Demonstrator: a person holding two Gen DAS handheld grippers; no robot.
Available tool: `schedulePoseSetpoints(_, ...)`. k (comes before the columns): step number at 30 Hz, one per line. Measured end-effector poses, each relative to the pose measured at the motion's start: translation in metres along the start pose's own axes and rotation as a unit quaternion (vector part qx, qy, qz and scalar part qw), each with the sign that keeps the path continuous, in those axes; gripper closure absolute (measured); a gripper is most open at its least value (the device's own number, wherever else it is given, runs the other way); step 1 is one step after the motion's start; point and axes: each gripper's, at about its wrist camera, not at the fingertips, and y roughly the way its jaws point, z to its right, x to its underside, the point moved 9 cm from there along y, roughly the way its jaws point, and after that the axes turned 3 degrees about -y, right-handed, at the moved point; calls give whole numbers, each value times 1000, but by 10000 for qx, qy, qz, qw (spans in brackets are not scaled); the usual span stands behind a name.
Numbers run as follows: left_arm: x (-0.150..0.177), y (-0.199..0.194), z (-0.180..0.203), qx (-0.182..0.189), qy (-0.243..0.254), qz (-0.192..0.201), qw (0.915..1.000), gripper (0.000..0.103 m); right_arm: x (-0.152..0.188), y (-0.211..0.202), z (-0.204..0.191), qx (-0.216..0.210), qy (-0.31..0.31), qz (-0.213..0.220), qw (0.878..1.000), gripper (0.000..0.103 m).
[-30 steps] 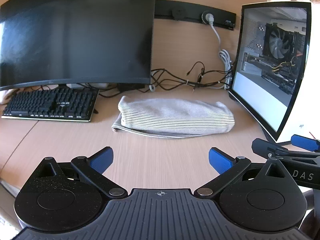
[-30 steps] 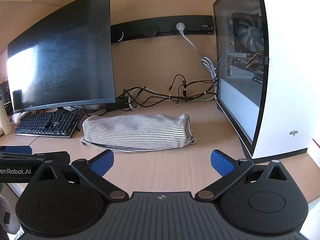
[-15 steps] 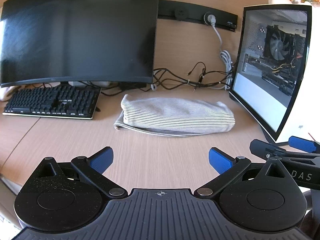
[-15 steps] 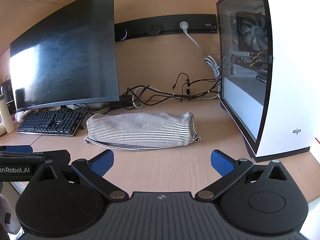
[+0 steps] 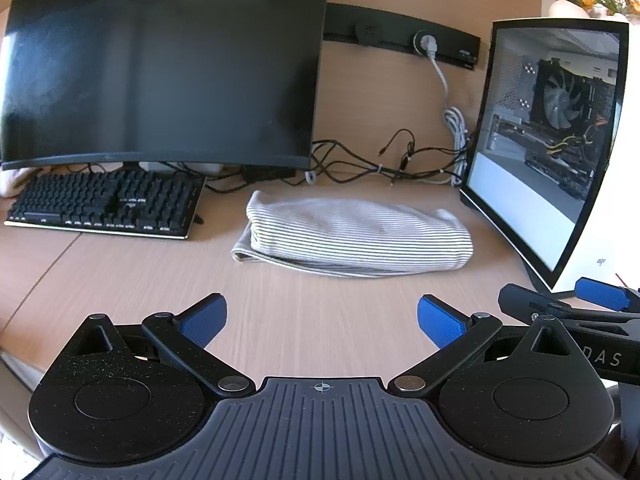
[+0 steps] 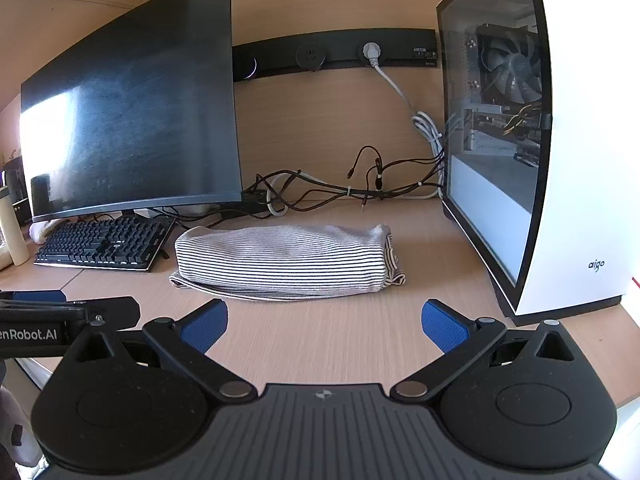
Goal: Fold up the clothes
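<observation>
Both tongs are held spread, nothing pinched: left gripper [image 5: 322,318] and right gripper [image 6: 325,320] are poised side by side above bare desk [image 5: 280,320], well short of the cloth.

One striped garment [image 5: 356,238] is seen lying on the desk as a compact, layered bundle, between the keyboard [image 5: 108,204] and the PC case [image 6: 560,160], with the cable tangle [image 6: 340,190] just behind it. Layered edges are visible at its right end in the right wrist view. It already lies folded over; whether further folds are wanted cannot be settled from this scene, which fits a bundle laid down finished as well as one waiting for another fold.

Risks, as judged:
- If only the top layer is pinched, the bundle would be peeled open rather than moved whole.
- If the cloth is pushed back, loose cables could be snagged or dragged.
- Little room is left on the right; the glass side of the case could be struck by a wide swing.
- Soft knit may slump, so edges could drift out of line.
- How many layers there are is probably not readable from here.
</observation>
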Motion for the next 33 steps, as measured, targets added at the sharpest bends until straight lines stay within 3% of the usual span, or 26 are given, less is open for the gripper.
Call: schedulePoseSetpoints(33,0,16,2,10,54,-115,9999,0,-2,16,2,59,65,-55,9999,0)
